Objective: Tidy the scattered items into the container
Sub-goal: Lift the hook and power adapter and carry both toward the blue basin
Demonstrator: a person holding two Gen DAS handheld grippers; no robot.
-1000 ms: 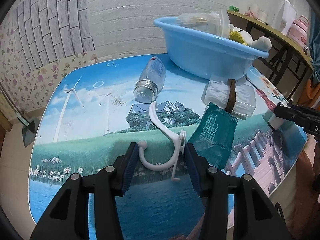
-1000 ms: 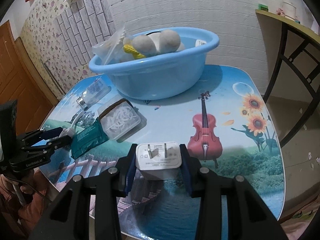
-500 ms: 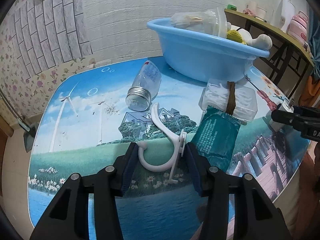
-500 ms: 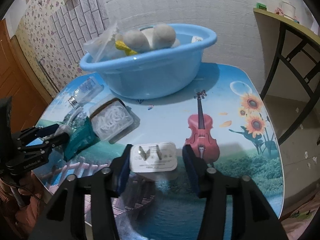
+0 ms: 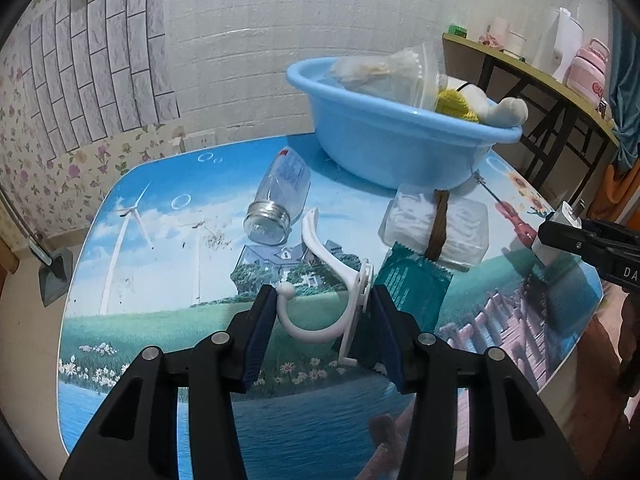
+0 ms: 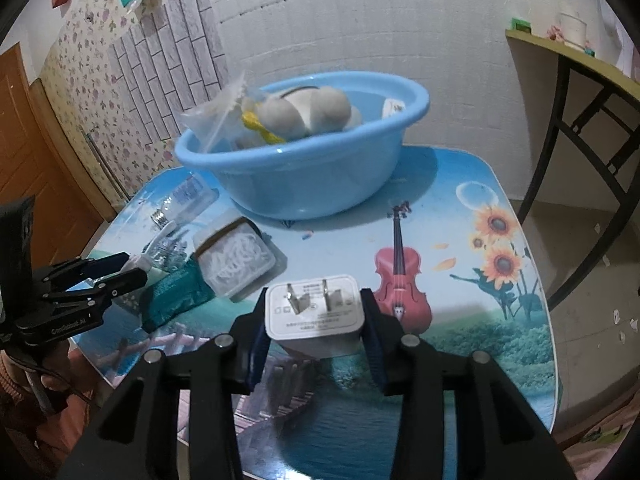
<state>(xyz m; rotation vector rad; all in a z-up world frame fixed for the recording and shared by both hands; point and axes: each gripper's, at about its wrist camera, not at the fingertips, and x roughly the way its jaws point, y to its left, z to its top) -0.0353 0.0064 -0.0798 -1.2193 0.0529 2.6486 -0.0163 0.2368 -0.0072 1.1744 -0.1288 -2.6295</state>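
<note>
Left gripper (image 5: 322,322) clamps white hook (image 5: 320,280) — basin (image 5: 392,152) beyond.

Place: a lived-in room of a home
Walls: white brick-pattern panels (image 5: 280,40) beside floral wallpaper (image 6: 92,72)
Door: brown wooden door (image 6: 24,152) at the left
Table: small table (image 6: 460,200) with a printed landscape top
Side furniture: wooden shelf (image 5: 532,68) carrying cups and a pink flask (image 5: 590,68)
Household ware: blue plastic basin (image 6: 320,168)

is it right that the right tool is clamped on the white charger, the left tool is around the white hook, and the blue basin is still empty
Not quite: the blue basin is not empty. The right wrist view shows a plush toy and a plastic bag in it. The right tool does clamp the white charger, and the left tool is around the white hook.
</note>
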